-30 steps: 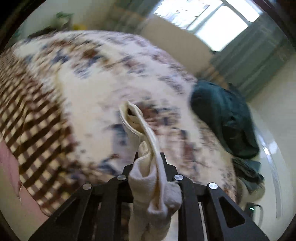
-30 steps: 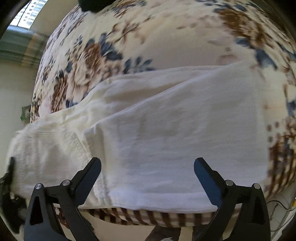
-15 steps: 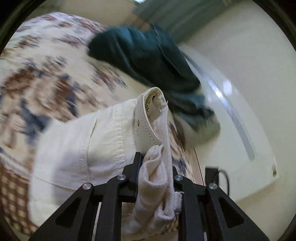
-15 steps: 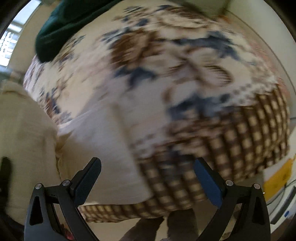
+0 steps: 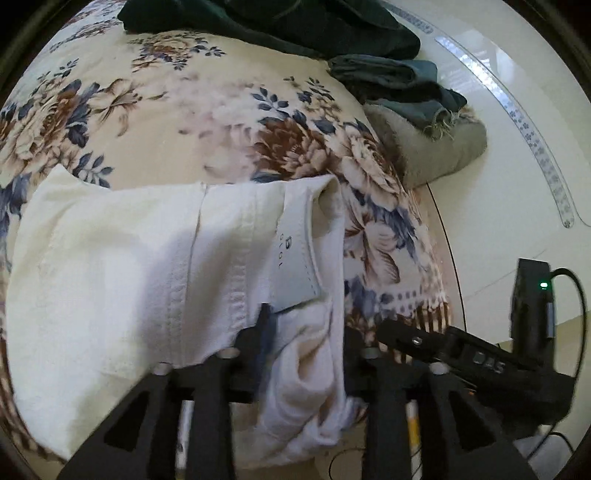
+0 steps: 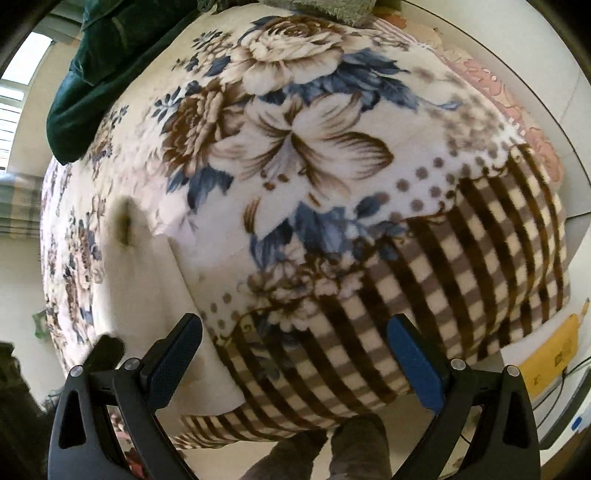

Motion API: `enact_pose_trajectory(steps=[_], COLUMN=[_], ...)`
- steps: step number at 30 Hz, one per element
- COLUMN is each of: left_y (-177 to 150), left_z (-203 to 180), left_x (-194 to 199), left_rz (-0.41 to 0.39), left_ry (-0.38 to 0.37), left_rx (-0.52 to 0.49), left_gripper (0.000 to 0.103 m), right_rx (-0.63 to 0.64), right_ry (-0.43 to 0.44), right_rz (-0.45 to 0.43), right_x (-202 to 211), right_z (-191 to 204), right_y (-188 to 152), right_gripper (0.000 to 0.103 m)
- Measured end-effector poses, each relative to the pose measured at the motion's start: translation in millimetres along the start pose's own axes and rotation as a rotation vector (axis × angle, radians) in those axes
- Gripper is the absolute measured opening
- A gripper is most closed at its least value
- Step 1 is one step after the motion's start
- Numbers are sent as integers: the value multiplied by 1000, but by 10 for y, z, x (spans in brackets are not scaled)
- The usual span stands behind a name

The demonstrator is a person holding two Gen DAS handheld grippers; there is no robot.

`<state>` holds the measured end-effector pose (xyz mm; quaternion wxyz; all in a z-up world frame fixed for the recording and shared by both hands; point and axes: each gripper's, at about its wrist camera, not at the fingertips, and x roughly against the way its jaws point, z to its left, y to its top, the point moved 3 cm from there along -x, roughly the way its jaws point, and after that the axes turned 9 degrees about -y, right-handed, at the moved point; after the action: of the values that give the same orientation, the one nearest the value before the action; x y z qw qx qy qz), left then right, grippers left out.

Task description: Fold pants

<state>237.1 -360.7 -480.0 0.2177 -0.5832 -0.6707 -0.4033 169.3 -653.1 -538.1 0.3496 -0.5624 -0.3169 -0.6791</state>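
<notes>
White pants [image 5: 122, 266] lie folded on the floral blanket [image 5: 177, 122], waistband and label toward the bed's near edge. My left gripper [image 5: 303, 332] is shut on a bunch of the pants' white cloth at the waistband. In the right wrist view the pants [image 6: 147, 295] show as a pale blurred sheet at the left. My right gripper [image 6: 291, 347] is open and empty, above the blanket's checked border [image 6: 443, 277], just right of the pants' edge.
Dark green clothes [image 5: 280, 22] and a grey-green folded pile [image 5: 399, 77] lie at the far side of the bed. Another black gripper device [image 5: 480, 365] with a lit cable unit sits at the right. The floor and feet [image 6: 317, 454] show below.
My left gripper has swung round with the waistband and laid the pants down flat on the blanket. My right gripper has moved right, off the pants, over the checked border.
</notes>
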Motion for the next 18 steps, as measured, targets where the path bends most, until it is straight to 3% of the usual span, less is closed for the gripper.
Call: enact_pose_trajectory(steps=[4, 6, 10, 14, 16, 17, 18], left_y=[106, 209, 485, 628, 627, 640, 653], left_z=[38, 272, 1024, 1857, 2156, 2274, 2359], left_x=[409, 651, 1002, 1145, 1199, 1193, 1172], left_rz=[-84, -129, -196, -193, -191, -186, -180], left_ry=[-13, 37, 197, 320, 341, 331, 327], left_rx=[-16, 4, 75, 193, 250, 273, 292], left_gripper=[64, 80, 81, 80, 80, 80, 80], right_rx=[11, 40, 78, 72, 42, 57, 70], right_ry=[79, 133, 221, 238, 288, 293, 251], right_rz=[-13, -3, 29, 153, 133, 115, 83], right_x=[-38, -132, -419, -947, -951, -891, -803], right_z=[239, 373, 637, 805, 846, 897, 927], right_y=[64, 127, 241, 329, 336, 322, 300], right_gripper=[103, 103, 103, 102, 68, 24, 14])
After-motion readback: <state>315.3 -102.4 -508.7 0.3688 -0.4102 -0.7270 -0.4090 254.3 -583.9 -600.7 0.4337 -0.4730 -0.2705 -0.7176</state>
